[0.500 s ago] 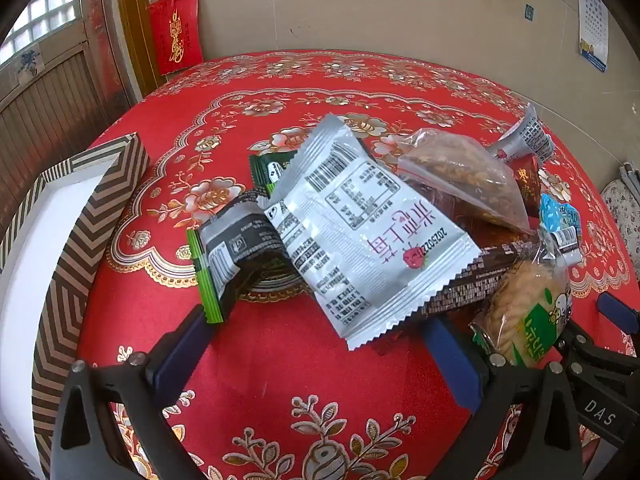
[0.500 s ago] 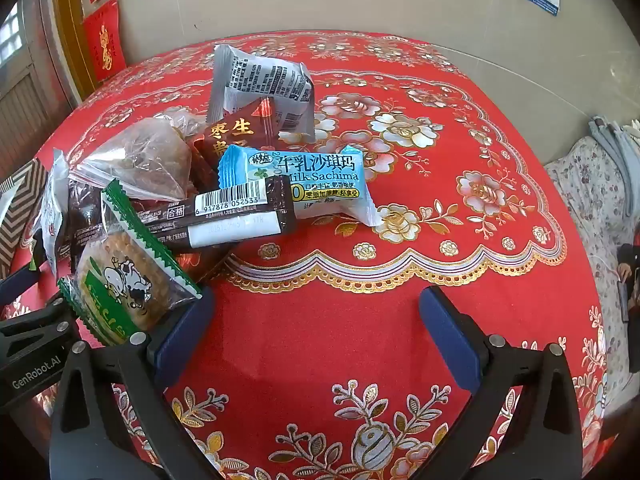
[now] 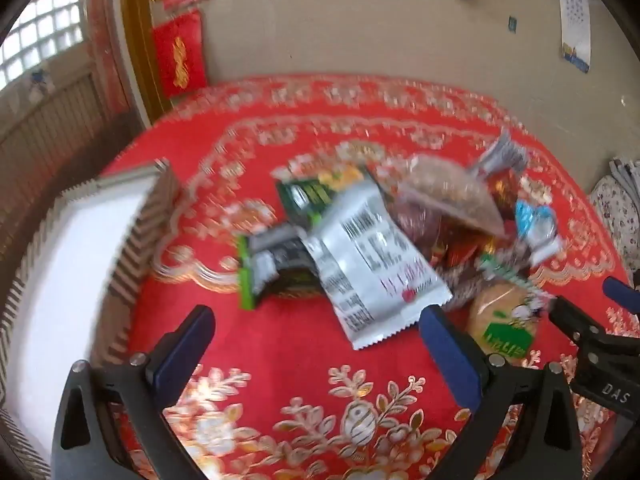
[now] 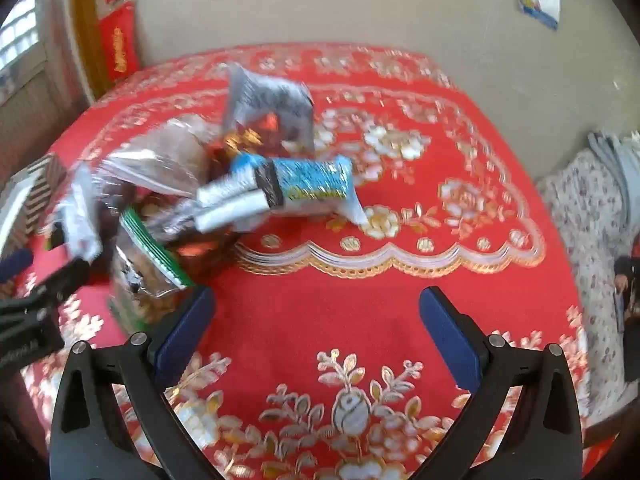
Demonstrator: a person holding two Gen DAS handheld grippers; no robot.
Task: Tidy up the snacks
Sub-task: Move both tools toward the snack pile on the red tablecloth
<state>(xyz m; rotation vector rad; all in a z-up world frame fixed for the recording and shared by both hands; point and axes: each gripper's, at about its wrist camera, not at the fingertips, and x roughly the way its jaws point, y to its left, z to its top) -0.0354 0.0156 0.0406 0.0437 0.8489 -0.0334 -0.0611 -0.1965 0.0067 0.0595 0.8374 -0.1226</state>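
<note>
Snacks lie heaped mid-counter; box waits left. Both tools, left tool and right tool, gape empty. Best pinch one near packet's edge, avoiding neighbours.

The right gripper gapes empty above the red tablecloth, snack pile ahead-left

Snack pile lies just ahead of my left gripper, on the tablecloth. Box to its left. Cookie pack at its right finger. From my right gripper, pile sits ahead-left.
</note>
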